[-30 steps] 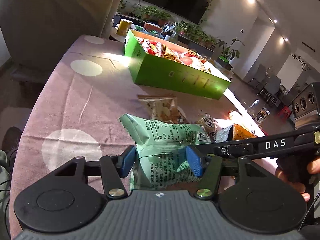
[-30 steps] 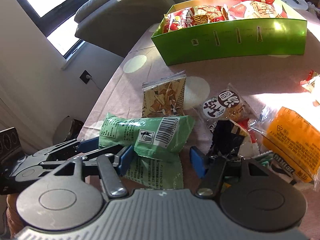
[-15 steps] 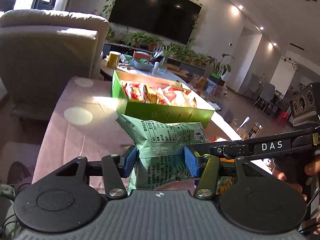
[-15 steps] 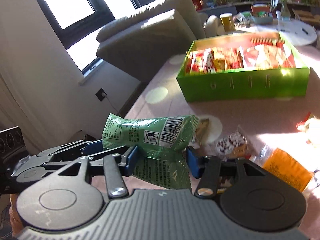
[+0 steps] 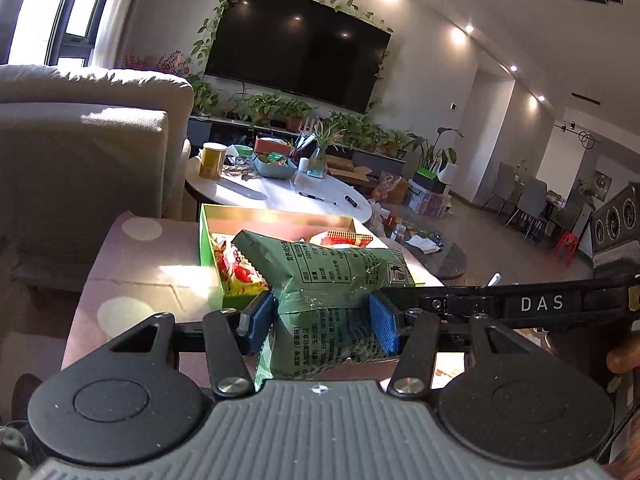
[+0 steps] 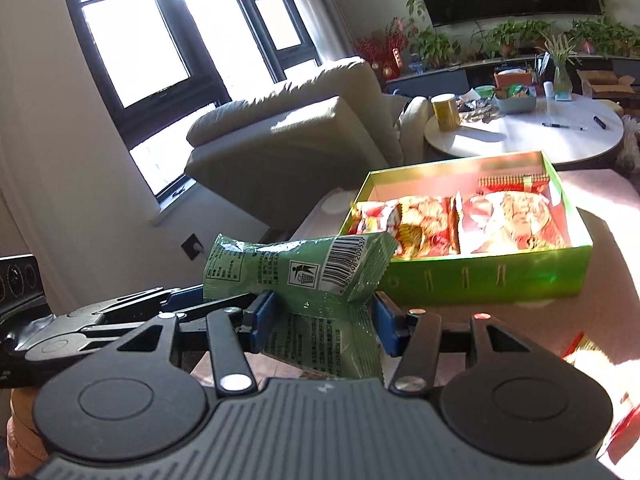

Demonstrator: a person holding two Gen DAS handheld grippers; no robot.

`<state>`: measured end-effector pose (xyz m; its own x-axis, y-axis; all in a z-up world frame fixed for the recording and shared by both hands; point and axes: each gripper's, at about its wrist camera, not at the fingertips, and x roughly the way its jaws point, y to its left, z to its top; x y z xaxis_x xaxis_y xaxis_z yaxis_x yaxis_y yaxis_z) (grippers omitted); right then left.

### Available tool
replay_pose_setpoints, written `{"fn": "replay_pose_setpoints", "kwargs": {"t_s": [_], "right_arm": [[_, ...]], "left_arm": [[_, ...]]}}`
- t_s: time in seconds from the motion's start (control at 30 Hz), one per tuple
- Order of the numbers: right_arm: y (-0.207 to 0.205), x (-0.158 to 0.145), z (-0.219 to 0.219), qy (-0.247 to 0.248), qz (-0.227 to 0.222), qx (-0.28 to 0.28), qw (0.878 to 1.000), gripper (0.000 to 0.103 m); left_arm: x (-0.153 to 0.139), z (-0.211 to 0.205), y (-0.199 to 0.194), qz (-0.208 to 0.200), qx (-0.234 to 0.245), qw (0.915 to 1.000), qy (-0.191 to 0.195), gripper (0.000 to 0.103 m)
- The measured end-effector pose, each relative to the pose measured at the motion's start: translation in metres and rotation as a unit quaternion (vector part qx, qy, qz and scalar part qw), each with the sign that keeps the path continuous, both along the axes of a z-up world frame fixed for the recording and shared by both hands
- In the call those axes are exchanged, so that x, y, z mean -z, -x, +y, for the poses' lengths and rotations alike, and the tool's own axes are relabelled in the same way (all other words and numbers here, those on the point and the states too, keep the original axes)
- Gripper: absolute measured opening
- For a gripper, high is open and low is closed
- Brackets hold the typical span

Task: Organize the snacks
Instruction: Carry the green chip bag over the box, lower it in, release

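Both grippers crowd one green snack bag [image 6: 316, 276]: left gripper [image 5: 318, 322] and right gripper [image 6: 320, 322] each pinch it, fingers crossing, so no room btwn them. Ahead, green box [image 6: 480, 276] sits on the pink tablecloth [image 5: 132, 280]; its near wall is the barrier to clear. Inside, red packets [image 6: 460, 224] fill the near part; bare floor shows along the far wall, beside a red-orange packet [image 6: 512, 181]. Sofa [image 6: 288, 128] blocks the left side, round white table [image 6: 532, 132] sits beyond the box.

Green snack bag [image 6: 312, 276] between jaws
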<state>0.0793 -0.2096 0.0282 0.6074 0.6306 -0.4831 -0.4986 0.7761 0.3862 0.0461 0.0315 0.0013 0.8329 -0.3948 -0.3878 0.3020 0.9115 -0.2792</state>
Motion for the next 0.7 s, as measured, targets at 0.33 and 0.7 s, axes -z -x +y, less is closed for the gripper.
{"fn": "replay_pose_setpoints", "kwargs": {"t_s": [0.33, 0.7], "right_arm": [[-0.05, -0.001, -0.015, -0.018, -0.006, 0.003, 1.0, 0.049], [-0.131, -0.012, -0.02, -0.041, -0.026, 0.009, 0.999, 0.049]], "left_arm": [[-0.014, -0.017, -0.05, -0.003, -0.006, 0.9998, -0.02, 0.049], [-0.028, -0.025, -0.132, -0.022, -0.018, 0.9993, -0.023, 0.049]]}}
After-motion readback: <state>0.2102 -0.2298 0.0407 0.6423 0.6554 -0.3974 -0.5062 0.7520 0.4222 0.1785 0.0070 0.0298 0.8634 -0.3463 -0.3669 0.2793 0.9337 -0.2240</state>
